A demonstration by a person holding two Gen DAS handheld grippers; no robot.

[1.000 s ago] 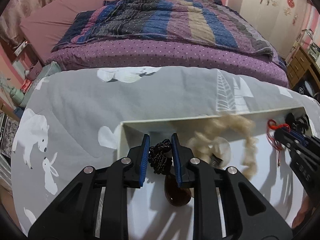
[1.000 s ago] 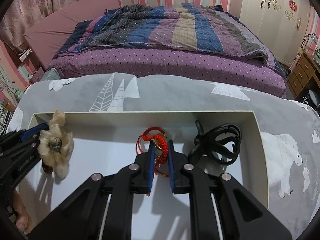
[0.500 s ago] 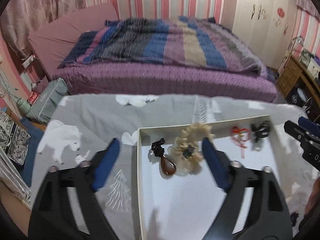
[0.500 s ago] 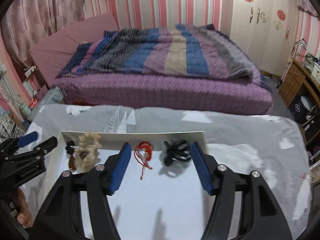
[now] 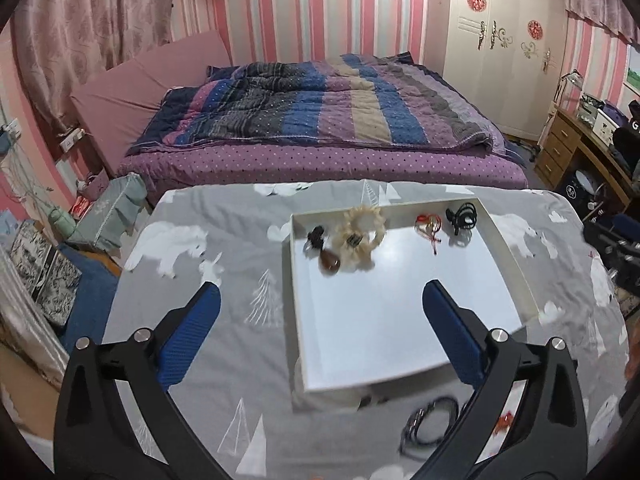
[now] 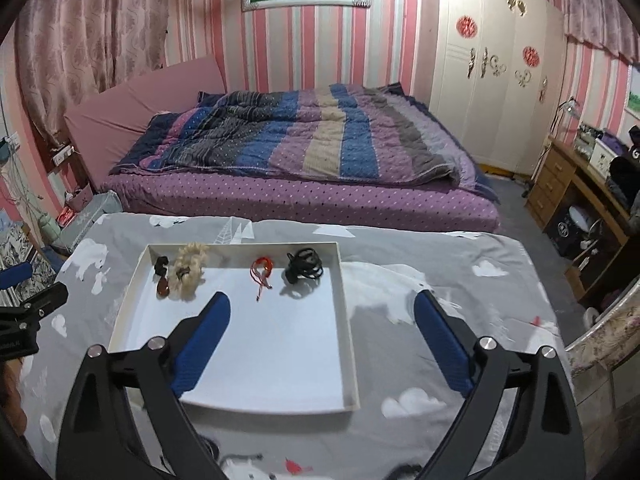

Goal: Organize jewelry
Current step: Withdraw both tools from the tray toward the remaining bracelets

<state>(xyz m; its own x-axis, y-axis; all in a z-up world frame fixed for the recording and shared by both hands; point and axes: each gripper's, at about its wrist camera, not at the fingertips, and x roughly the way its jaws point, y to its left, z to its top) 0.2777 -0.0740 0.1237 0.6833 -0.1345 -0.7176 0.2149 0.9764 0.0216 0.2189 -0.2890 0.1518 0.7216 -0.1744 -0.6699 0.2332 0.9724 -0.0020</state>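
A white tray (image 5: 508, 256) (image 6: 348, 320) lies on a grey printed cloth. Along its far side lie a brown pendant on a black cord (image 5: 329, 261) (image 6: 162, 286), a cream scrunchie (image 5: 360, 232) (image 6: 188, 266), a red cord bracelet (image 5: 430, 226) (image 6: 262, 272) and a black hair tie (image 5: 462, 216) (image 6: 304, 266). My left gripper (image 5: 320, 320) is open wide and empty, held above the tray's near left. My right gripper (image 6: 322, 322) is open wide and empty above the tray's near half. A dark ring-shaped item (image 5: 434, 420) lies on the cloth in front of the tray.
The cloth-covered table (image 6: 440, 264) stands at the foot of a bed with a striped quilt (image 6: 320, 136). A wooden desk (image 6: 568, 184) is at the right, a wardrobe (image 6: 500, 72) at the back right. Boxes and bags (image 5: 112, 208) sit on the floor at the left.
Both grippers have let go of their items, opened wide and pulled back and up from the tray. The pendant and the red bracelet now lie in the tray.
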